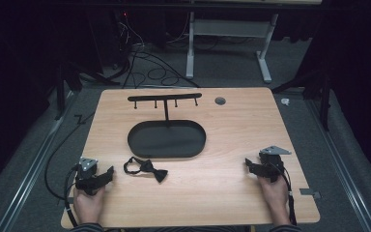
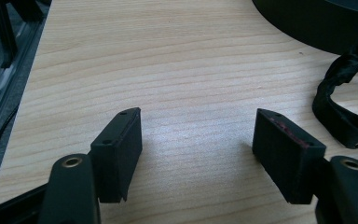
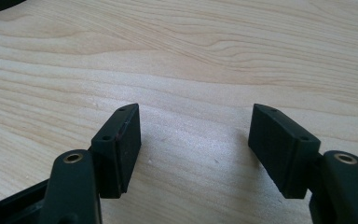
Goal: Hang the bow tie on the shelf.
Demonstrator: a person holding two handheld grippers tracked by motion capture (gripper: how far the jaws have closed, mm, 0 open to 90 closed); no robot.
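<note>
Bow tie (image 1: 145, 168) | just right of left gripper (image 1: 107, 175) | jaws apart, empty

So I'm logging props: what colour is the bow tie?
Black all over; the bow tie shows best in the high view.

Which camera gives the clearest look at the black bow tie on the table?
The high view: the whole bow tie lies flat between the tray and the table's near edge. The left gripper view catches part of its strap at the right edge; the right gripper view shows bare wood.

Black hand-held gripper (image 1: 110, 174), grey plate
</note>
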